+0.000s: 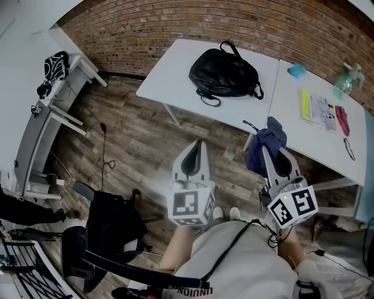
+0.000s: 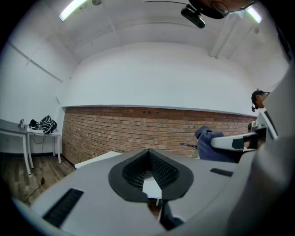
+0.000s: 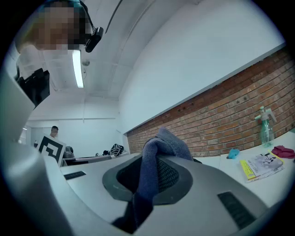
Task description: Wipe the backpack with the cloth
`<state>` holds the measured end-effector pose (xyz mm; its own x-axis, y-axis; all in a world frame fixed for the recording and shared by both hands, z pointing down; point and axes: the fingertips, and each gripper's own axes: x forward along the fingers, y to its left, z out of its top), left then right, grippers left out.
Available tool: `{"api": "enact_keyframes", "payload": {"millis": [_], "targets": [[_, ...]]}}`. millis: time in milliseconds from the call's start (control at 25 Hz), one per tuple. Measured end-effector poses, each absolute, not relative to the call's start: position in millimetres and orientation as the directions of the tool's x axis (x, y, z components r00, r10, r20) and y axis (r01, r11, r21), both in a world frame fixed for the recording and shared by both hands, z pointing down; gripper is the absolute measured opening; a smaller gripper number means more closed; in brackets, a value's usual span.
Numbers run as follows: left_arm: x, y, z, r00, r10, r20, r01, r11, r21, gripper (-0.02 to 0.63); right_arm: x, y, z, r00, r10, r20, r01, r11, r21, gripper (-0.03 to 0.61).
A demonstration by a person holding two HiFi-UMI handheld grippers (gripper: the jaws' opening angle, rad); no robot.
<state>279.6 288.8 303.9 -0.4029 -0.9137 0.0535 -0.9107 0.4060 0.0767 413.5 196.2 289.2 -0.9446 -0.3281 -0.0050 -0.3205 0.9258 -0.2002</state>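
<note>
Closest in, at 6 o'clock of the head view, is the person's pale top (image 1: 245, 263), and just beyond it both grippers are held up over the wooden floor (image 1: 134, 134). The right gripper (image 1: 274, 153) has its jaws clamped on the blue cloth (image 1: 266, 146), which bunches above the tips and hangs down on the inner side. The right gripper view shows the fabric pinched between the ribbed pads. The left gripper (image 1: 196, 153) has its jaws brought together at the tips with nothing between them.

The black backpack (image 1: 225, 73) lies on its side at 12 o'clock on the white table (image 1: 169, 76), well apart from both grippers, with its straps trailing toward the near edge. By my reading, the cloth is in hand but the wipe has not begun. The next move calls for carrying the right gripper forward and down until the loose fold lies flat on the bag's upper face. The soft bag may slide, so the empty left gripper could steady it.

A second white table (image 1: 304, 134) joins the first at 2 o'clock. It holds a spray bottle (image 1: 346, 80), a booklet (image 1: 320, 112), a pink item (image 1: 342, 120) and a small teal object (image 1: 297, 70) that I cannot identify at this size. A brick wall (image 1: 175, 17) runs behind the tables. At 10 o'clock is a side desk (image 1: 52, 111) with a black-and-white bag (image 1: 55, 65), and at 7 o'clock a black office chair (image 1: 111, 233).
</note>
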Motion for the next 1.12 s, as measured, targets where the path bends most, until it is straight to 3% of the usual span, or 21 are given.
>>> {"api": "enact_keyframes", "payload": {"millis": [1120], "targets": [[253.0, 332.2, 342.9, -0.406, -0.906, 0.121, -0.892, 0.422, 0.161, 0.005, 384.4, 218.7, 300.0, -0.93, -0.366, 0.006, -0.359, 0.907, -0.22, 0.038]]}}
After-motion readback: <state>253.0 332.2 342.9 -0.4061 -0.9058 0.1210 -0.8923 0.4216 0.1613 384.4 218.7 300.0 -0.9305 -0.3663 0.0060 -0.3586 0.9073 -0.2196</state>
